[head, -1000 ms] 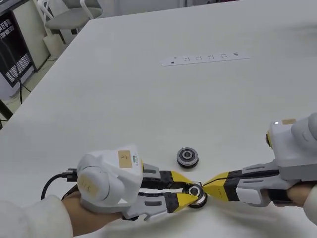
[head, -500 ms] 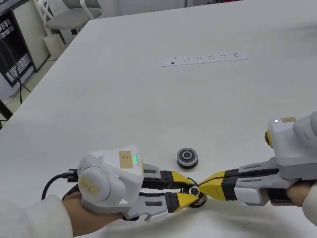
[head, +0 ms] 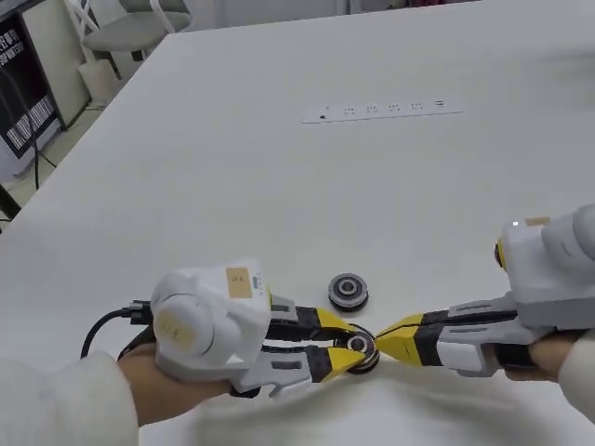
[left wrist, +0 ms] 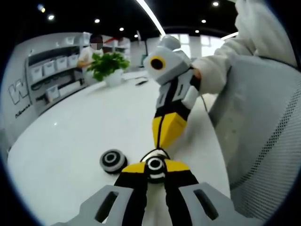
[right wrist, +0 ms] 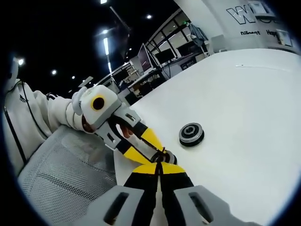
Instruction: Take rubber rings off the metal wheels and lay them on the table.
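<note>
The work is being done on a plain white table (head: 279, 186), with a white chair (head: 130, 28) seen at its far left corner and one power strip (head: 383, 110) lying farther back. Shelves (left wrist: 51, 75) and a potted plant (left wrist: 108, 66) are being shown in the left gripper view. Two metal wheels are being counted, and two grippers. The held wheel (head: 358, 347) is being pinched between the jaws of the left gripper (head: 346, 346). The free wheel (head: 349, 291) is lying flat just behind it. The held wheel's rim is being nipped by the right gripper (head: 376, 346), jaws pressed together
</note>
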Demonstrator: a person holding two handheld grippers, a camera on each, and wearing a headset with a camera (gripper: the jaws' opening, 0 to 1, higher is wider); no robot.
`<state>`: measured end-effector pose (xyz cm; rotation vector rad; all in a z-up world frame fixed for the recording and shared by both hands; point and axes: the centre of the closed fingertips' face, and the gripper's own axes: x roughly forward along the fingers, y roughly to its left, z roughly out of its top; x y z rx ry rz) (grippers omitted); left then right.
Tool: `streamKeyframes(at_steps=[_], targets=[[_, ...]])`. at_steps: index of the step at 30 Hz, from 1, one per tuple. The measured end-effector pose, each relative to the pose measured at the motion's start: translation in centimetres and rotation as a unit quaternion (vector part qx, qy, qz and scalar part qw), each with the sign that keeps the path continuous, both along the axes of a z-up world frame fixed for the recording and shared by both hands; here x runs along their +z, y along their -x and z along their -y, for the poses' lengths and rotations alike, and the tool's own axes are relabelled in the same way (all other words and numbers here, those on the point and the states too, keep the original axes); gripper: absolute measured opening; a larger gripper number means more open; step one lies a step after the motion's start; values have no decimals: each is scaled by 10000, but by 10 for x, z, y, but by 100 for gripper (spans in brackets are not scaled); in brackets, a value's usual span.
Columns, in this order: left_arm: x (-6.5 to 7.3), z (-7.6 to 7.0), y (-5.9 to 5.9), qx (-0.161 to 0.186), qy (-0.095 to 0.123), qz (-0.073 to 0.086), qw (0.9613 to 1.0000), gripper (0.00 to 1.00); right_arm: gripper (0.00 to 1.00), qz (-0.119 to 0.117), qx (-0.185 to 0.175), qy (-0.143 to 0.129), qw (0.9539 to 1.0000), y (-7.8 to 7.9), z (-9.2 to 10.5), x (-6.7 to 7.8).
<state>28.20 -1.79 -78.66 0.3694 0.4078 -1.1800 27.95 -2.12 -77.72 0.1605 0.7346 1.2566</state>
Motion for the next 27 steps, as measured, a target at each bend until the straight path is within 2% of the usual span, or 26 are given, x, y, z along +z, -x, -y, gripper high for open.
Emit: streamKeyframes(at_steps=[4,11,13,15,17,20,22,25,27], targets=[[0,0,-1,3,14,-1,10000,14,0,-49,-56,31,10000,1,1,0],[3,-1,-2,21,52,-173,9998,14,0,-70,-129,201,9997,0,4,0],[7,0,2,-103,81,-214,9997,16,0,-61,-149,255,9995,0,7,0],[13,2,4,-186,109,-142,9997,21,0,-74,-249,324,9991,-1,12,1],[18,3,8,-292,45,-93,9995,28,0,-43,-282,337,9990,0,15,6],[33,5,13,-507,102,41,9987,31,0,-1,-383,337,9987,-1,21,15],[42,5,17,-561,170,-68,9983,35,0,13,-456,340,9984,-1,24,19],[55,3,19,-589,191,1,9981,43,0,30,-515,307,9982,1,27,28],[61,-1,23,-702,86,86,9975,47,0,51,-526,310,9981,3,28,33]])
